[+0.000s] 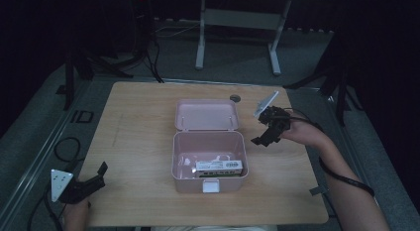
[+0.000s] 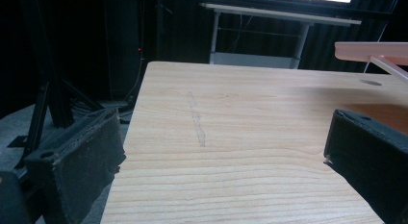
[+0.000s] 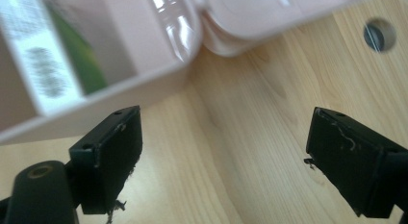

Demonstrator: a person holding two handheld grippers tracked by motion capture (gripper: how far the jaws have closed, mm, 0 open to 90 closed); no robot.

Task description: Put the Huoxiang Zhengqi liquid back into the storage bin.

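At frame centre, the pack [image 1: 219, 167] in the box [image 1: 208, 183] looks light and stiff; grip its long sides. Both tongs, right [image 1: 264, 133] and left [image 1: 98, 175], gape wide, empty.

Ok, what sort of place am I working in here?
Most likely a lab or recording studio, not a home: a bare wooden table stands in a dark room with black stands and trailing cables on the grey floor beside it, and a metal-framed bench behind. On the table sits an open pink box.
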